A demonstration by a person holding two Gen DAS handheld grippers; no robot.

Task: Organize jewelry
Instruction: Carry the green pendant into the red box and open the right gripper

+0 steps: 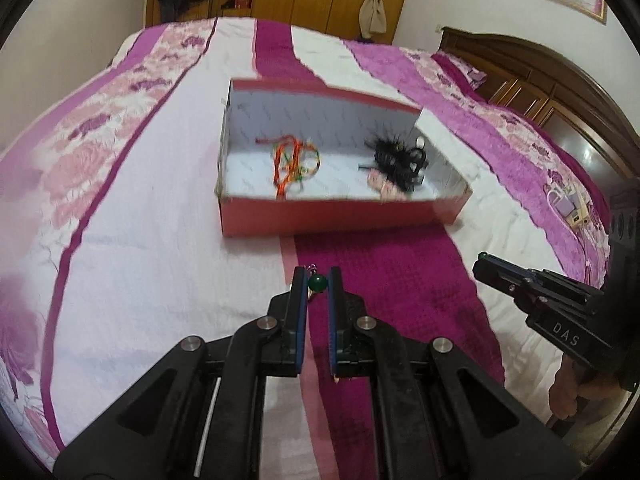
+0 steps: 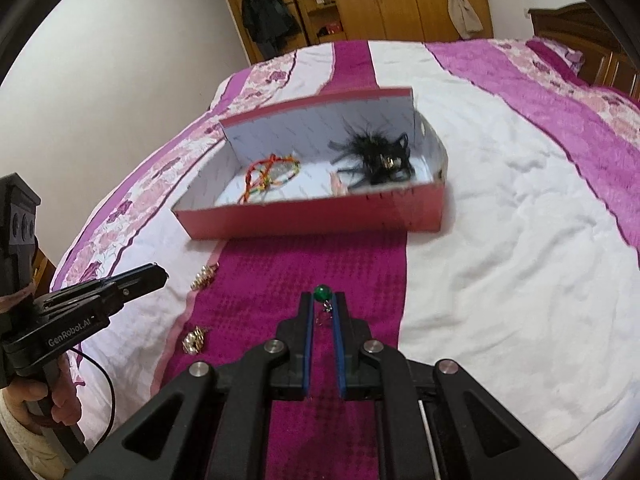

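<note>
Cords [image 1: 294, 160] and black hairpiece [image 2: 380, 156] lay boxed [image 1: 320, 216]; both grippers [image 1: 316, 284] [image 2: 324, 300] clamped green-bead earrings [image 1: 318, 283] [image 2: 321, 292]; gold pieces [image 2: 195, 340] remained on bedspread [image 2: 500, 240].

Box [image 1: 256, 216] contents blurred; black tangle [image 1: 400, 160] at its right unreadable. Lower left, hand [image 2: 44, 400] cut by frame edge.

White letters "DAS" stood on the right gripper's [image 1: 486, 270] black body at the frame's right edge; "GenRobot.AI" stood on the left gripper's [image 2: 154, 274] body at lower left.
</note>
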